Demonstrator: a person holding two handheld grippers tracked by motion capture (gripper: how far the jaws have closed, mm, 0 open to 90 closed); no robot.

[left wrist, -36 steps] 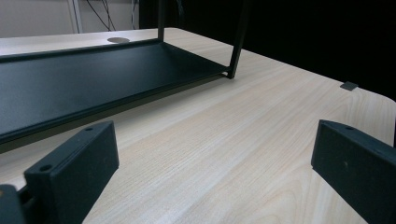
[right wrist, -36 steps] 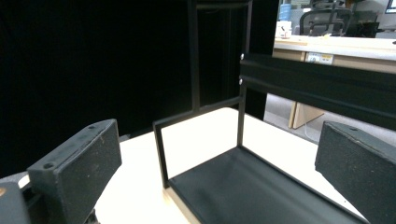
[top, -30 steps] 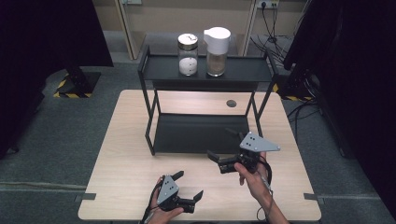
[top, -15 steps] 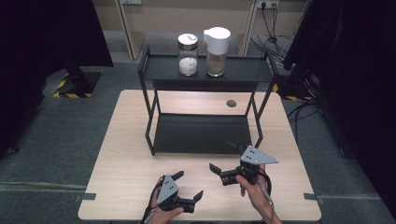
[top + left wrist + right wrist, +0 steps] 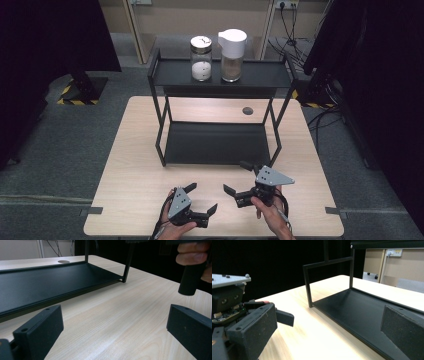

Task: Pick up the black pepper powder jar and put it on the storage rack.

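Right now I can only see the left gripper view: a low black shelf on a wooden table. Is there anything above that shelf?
Observer: Yes. The rack has a top shelf with two jars standing side by side on it.
Operator: What is in them?
Observer: The glass jar with the metal lid is partly filled with something white. The white-lidded jar holds something brownish.
Operator: I see a hand on a black handle. Is its gripper holding anything?
Observer: No. The right gripper has its jaws open and empty, over the table in front of the rack.
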